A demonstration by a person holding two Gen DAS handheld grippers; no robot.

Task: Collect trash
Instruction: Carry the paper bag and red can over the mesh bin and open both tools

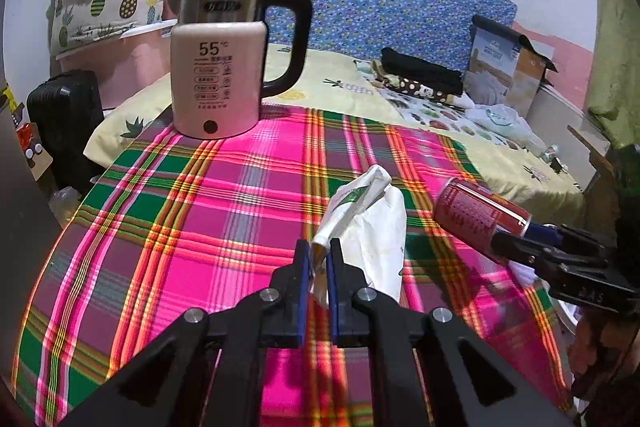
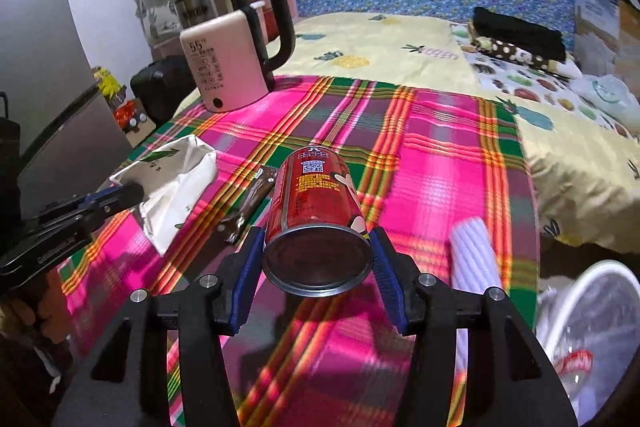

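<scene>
A: Left gripper status?

B: Clamped on a crumpled white wrapper w/ green print. Pads nearly together, wrapper pinched at its lower end and lifted above the plaid cloth; its free end is seen sticking up and away from the fingers.

A: Right gripper?

B: Clenched on a red drink can. Can is held on its side betw. the blue pads, open rim facing the camera, raised off the cloth. From the left wrist view it's seen near the cloth's right edge.

A: Other trash?

B: A brown wrapper is left flat on the cloth, just beside the can on its left, betw. the two grippers. A pale ribbed cylinder is seen at the cloth's right edge; what it is can't be told.

A: Bin?

B: A white-rimmed bin is seen past the right edge, lower down, w/ clear plastic and smth red-printed inside.

A: Anything else on the cloth?

B: A pink electric kettle, black handle, "55" printed on it, stood upright at the far left corner. Well apart from both grippers.
</scene>
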